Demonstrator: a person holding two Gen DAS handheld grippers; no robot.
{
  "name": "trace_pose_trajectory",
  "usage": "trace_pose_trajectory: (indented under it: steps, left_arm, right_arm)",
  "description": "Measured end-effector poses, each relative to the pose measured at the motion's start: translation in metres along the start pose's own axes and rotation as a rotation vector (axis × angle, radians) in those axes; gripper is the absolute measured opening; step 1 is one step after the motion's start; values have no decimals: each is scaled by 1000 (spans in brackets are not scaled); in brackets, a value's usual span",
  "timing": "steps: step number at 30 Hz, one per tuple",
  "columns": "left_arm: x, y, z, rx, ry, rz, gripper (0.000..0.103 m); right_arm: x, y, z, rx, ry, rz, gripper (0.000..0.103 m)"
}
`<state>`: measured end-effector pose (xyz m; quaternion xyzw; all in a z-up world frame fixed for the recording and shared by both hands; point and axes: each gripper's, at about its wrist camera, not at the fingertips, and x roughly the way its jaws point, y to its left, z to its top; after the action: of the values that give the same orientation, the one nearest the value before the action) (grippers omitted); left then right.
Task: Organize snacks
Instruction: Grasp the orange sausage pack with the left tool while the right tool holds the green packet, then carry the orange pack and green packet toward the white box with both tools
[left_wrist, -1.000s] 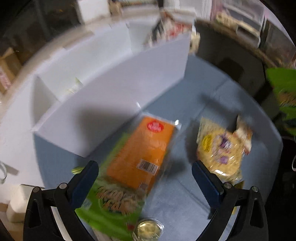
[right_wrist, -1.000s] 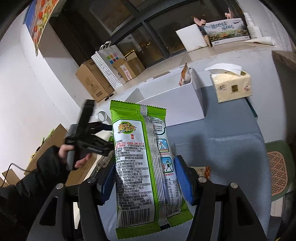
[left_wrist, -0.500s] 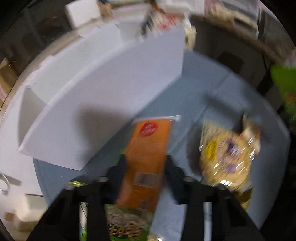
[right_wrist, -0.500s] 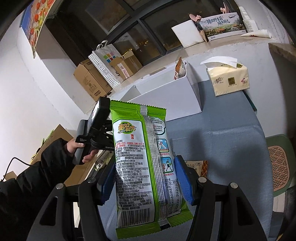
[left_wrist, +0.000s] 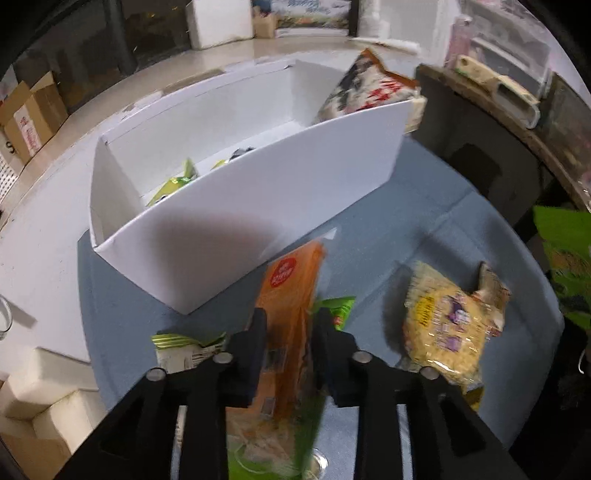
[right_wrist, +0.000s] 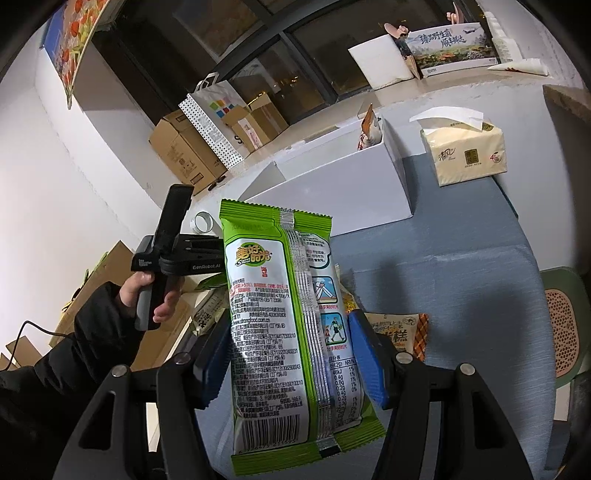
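My left gripper (left_wrist: 286, 334) is shut on an orange snack pack (left_wrist: 291, 291) and holds it on edge above the blue mat, just in front of the white divided box (left_wrist: 258, 192). The box holds green packets (left_wrist: 173, 184) in its left part and a patterned bag (left_wrist: 365, 92) at its right end. My right gripper (right_wrist: 291, 354) is shut on a green snack bag (right_wrist: 284, 317) and holds it upright in the air. The left gripper also shows in the right wrist view (right_wrist: 173, 254), held in a hand.
A yellow snack bag (left_wrist: 450, 325) lies on the mat (left_wrist: 388, 236) at the right. Green packets (left_wrist: 184, 343) lie below the left gripper. A tissue pack (right_wrist: 465, 151) stands right of the box. A beige snack pack (right_wrist: 399, 332) lies on the mat. Cardboard boxes (right_wrist: 184, 151) stand behind.
My left gripper has closed on the orange pack and lifted it from flat onto its edge, and the view has risen over the box. My right gripper still holds the green bag.
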<state>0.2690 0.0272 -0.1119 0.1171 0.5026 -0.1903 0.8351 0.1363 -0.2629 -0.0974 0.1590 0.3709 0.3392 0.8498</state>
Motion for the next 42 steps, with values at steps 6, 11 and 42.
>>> trace_pose_trajectory:
  steps: [6,11,42]
  left_arm:
    - [5,11,9,-21,-10,31,44]
    - [13,8,15,43,6,211,42]
    - [-138,14,11,-233,-471,204,15]
  right_arm:
    - [2,-1,-2,1,12,1,66]
    - [4,-5,-3,21,16,5,66]
    - [26,74,94,-205,-102,-98,66]
